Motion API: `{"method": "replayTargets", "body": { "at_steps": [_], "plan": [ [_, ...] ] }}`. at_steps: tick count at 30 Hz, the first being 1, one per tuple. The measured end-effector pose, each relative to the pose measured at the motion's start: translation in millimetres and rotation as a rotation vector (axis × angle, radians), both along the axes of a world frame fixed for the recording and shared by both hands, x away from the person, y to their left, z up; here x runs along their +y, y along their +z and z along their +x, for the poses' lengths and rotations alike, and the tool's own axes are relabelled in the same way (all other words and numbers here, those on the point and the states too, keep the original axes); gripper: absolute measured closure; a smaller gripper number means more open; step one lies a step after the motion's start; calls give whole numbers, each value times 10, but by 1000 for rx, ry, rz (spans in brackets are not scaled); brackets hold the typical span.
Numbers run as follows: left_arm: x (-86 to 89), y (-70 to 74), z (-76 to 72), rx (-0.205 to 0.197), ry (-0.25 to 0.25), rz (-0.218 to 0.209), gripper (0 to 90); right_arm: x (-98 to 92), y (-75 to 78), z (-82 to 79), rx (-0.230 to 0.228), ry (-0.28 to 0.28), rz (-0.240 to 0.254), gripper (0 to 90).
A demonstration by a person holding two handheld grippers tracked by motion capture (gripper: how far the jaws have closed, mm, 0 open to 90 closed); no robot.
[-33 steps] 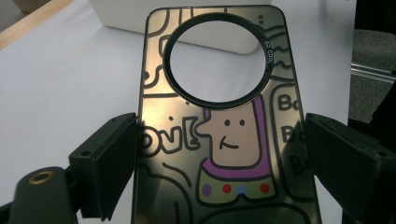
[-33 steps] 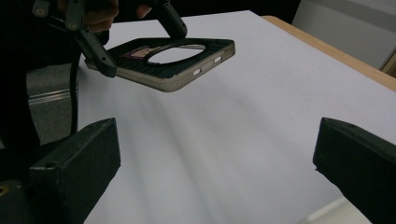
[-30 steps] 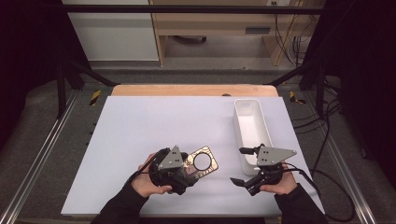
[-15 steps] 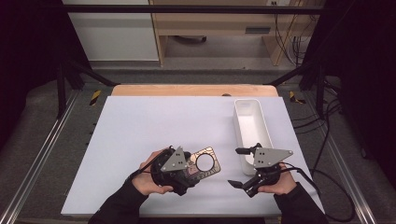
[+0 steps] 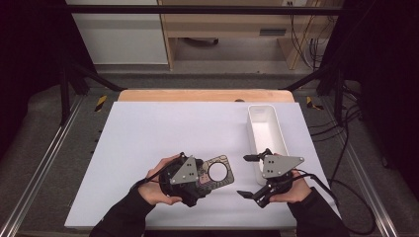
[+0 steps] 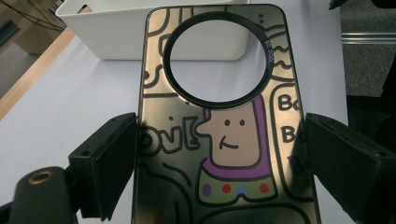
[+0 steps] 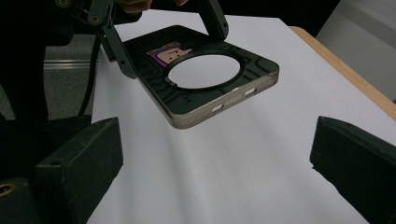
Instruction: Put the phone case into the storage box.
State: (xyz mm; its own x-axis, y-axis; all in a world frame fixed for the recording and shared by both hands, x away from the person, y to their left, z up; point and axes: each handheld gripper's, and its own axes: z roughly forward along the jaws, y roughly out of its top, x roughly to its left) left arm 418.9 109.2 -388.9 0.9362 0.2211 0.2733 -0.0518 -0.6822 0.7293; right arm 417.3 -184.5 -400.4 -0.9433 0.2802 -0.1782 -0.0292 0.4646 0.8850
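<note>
A phone case (image 5: 218, 173) with a cartoon print and a large round camera hole is held just above the white table (image 5: 163, 133). My left gripper (image 5: 203, 178) is shut on its long sides, one black jaw at each edge of the phone case (image 6: 224, 140). In the right gripper view the case (image 7: 210, 88) hangs tilted off the table, with the left gripper (image 7: 168, 37) behind it. My right gripper (image 5: 243, 176) is open and empty, its jaws spread wide and facing the case's free end from the right. Between the right gripper's own jaws (image 7: 215, 154) lies bare table.
A long white bin (image 5: 252, 133) stands at the right of the table, just beyond the right gripper, and its wall shows as the bin (image 6: 116, 28) behind the case. A wooden strip (image 5: 197, 95) runs along the table's far edge.
My right gripper has shifted a little to the left, toward the case. The left gripper and the case have hardly moved.
</note>
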Motion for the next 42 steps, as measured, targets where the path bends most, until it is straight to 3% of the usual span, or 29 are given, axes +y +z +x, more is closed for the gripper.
{"method": "replayTargets", "body": {
  "at_steps": [7,15,22,42],
  "plan": [
    [-21,27,-32,-35,-32,19,115,62,65,8,-32,32,-24,40],
    [-50,55,-63,-47,-63,27,115,118,83,6,-55,60,-48,38],
    [-81,39,-72,-40,-87,32,115,150,53,0,-85,71,-60,38],
    [-174,24,-66,-22,-135,37,115,278,-35,61,-89,143,-82,45]
  ]
}}
